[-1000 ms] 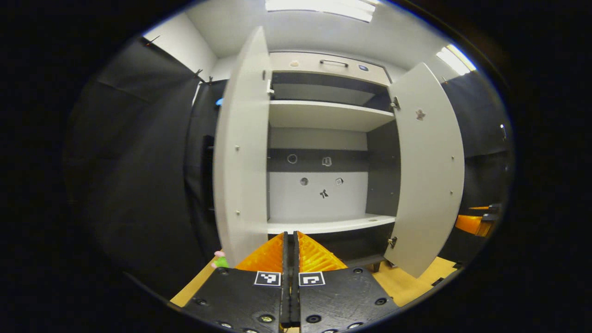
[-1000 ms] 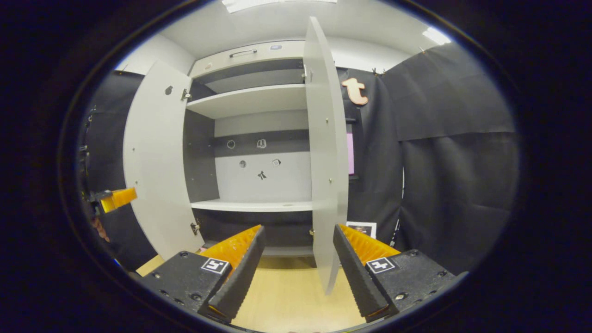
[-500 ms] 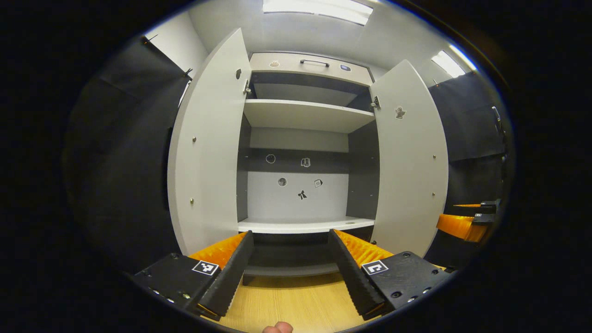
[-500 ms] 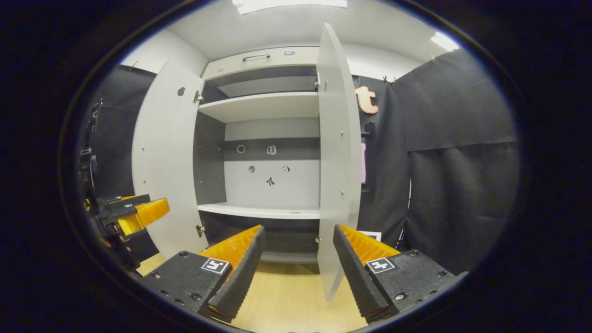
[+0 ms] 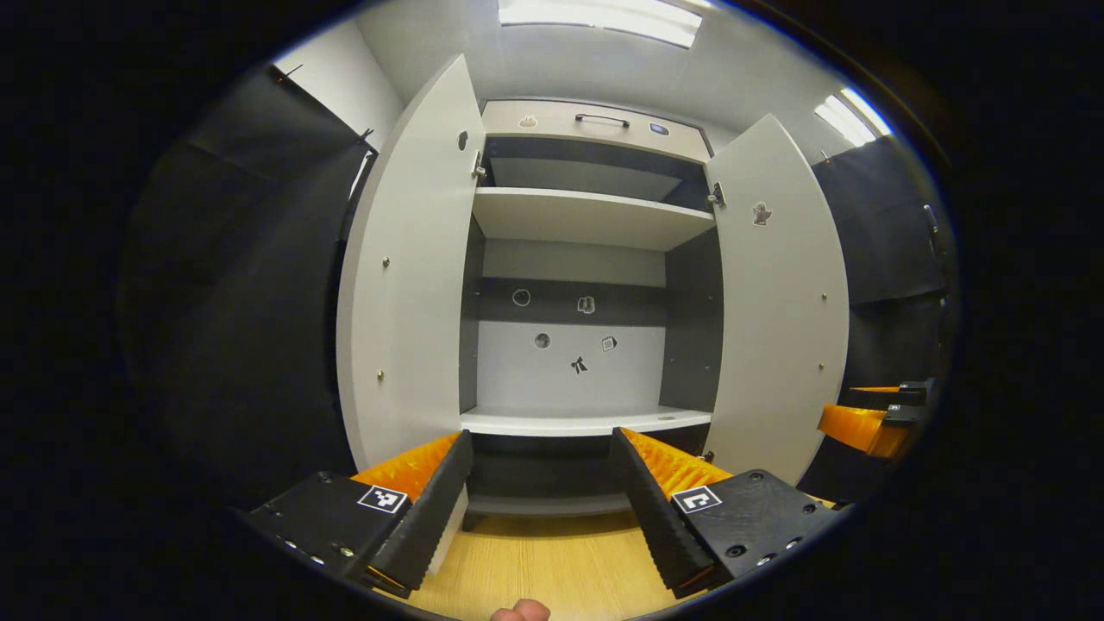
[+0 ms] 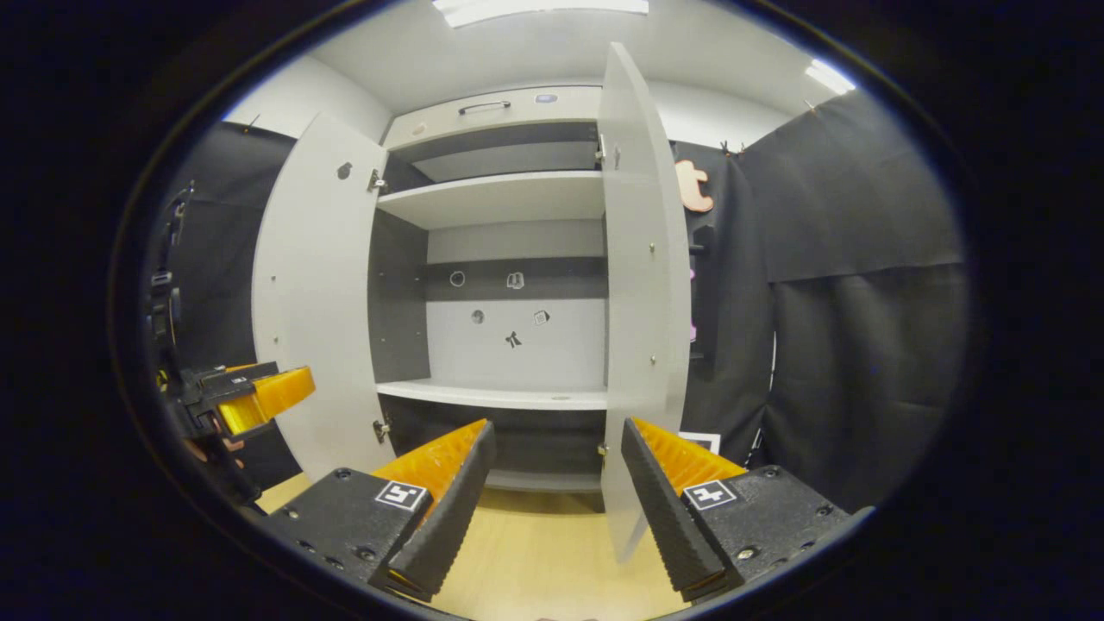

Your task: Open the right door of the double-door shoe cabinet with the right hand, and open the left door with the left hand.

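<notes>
Since a second ago my left gripper has let go and spread apart, my right gripper gapes too, holding nothing, and the shoe cabinet stands ahead with left door and right door swung wide

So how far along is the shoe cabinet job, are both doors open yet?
Both look done: the left door and the right door stand swung wide, showing the shelves inside. Nothing is in hand: the left gripper and right gripper are open, with nothing between their fingers, clear of the doors. Nothing seems left except perhaps backing away.
</notes>
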